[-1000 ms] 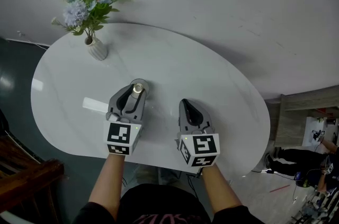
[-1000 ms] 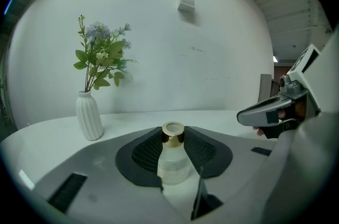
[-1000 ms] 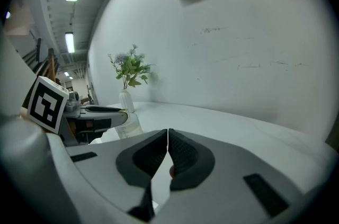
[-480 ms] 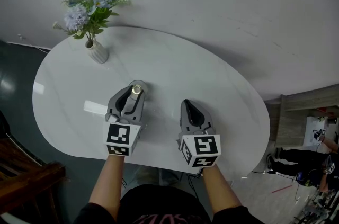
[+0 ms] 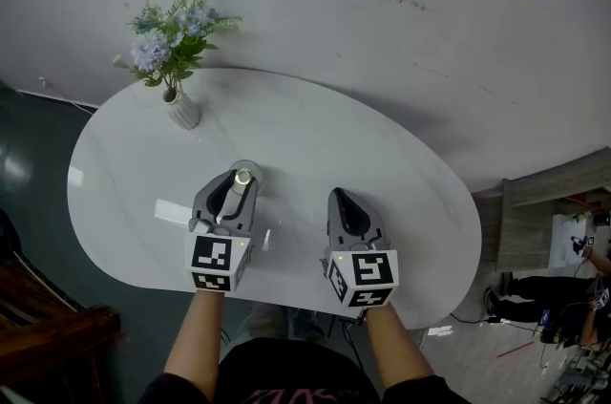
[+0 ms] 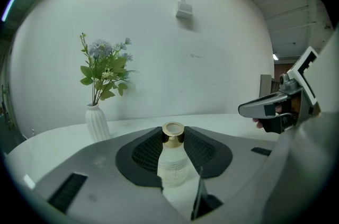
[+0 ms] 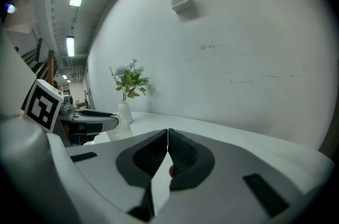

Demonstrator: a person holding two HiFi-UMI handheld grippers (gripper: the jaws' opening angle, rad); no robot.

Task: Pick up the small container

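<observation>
**Holding the small container between the left jaws**

Looking along the left gripper's view, I see the small container [image 6: 172, 163], a frosted bottle with a gold cap [image 6: 172, 133], standing upright between the two dark ribbed pads [image 6: 145, 151]. The left gripper [image 5: 241, 173] is pinching it: the pads press on both sides of the bottle's body, and the cap rises just above them. I cannot tell whether its base touches the table or hangs just clear of it.

From the head view, the bottle sits at the tip of that gripper, over the near-middle part of the white oval table [image 5: 315, 130]. The gripper's marker cube [image 5: 218, 261] is at the near edge of the table, with my left forearm behind it.

The right gripper [image 7: 168, 135] lies beside the left one, apart from it and from the bottle. Its jaws are pressed together with nothing between them, and its own cube [image 5: 363, 276] also sits at the table's near edge.

At the far left end of the table, well apart from both grippers, stands a white ribbed vase [image 5: 181, 109] with pale blue flowers [image 5: 172, 34] and green leaves. A plain light wall [image 5: 401, 1] runs behind the table.
</observation>
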